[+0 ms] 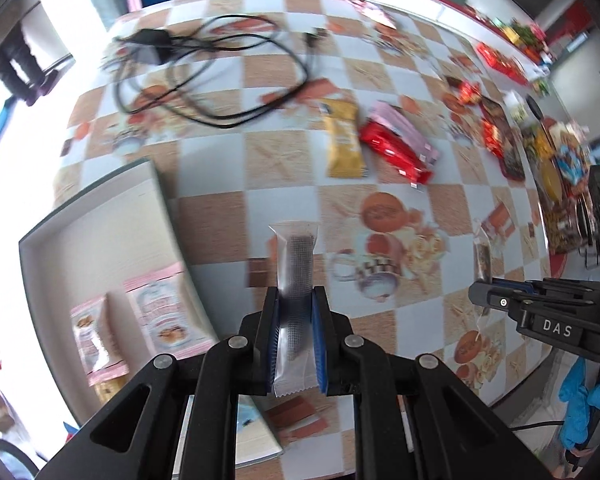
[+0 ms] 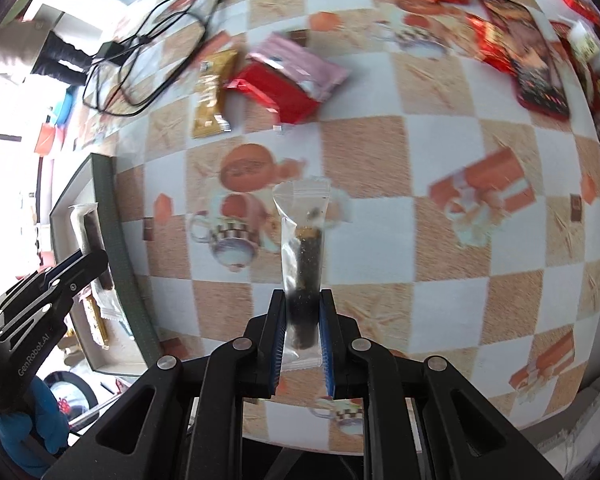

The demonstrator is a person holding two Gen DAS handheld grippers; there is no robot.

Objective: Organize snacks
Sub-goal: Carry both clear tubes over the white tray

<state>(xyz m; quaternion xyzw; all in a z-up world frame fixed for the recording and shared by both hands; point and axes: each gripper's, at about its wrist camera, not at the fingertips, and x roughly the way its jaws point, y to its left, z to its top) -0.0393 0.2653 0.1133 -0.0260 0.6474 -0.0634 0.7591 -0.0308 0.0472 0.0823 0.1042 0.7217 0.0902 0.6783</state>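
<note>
Pinched upright in the left claw [image 1: 295,316] is a silvery snack stick [image 1: 296,264], held above the checkered tabletop [image 1: 220,168] beside a box [image 1: 100,216] holding pink packets [image 1: 162,312]. Likewise the right claw [image 2: 303,320] pinches a clear snack stick [image 2: 305,240] with dark filling. Farther back lie a yellow packet [image 1: 343,140], a red packet [image 1: 396,150] and black cables [image 1: 204,72].

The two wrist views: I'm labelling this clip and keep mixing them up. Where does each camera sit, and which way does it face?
Left wrist: on the left gripper, looking steeply down at the checkered table and box; jaws shut on a silvery snack stick; right gripper at right edge.
Right wrist: on the right gripper, facing down; jaws shut on a clear snack stick; left gripper at left edge.
Shared: yellow packet, red packet, cables.
</note>
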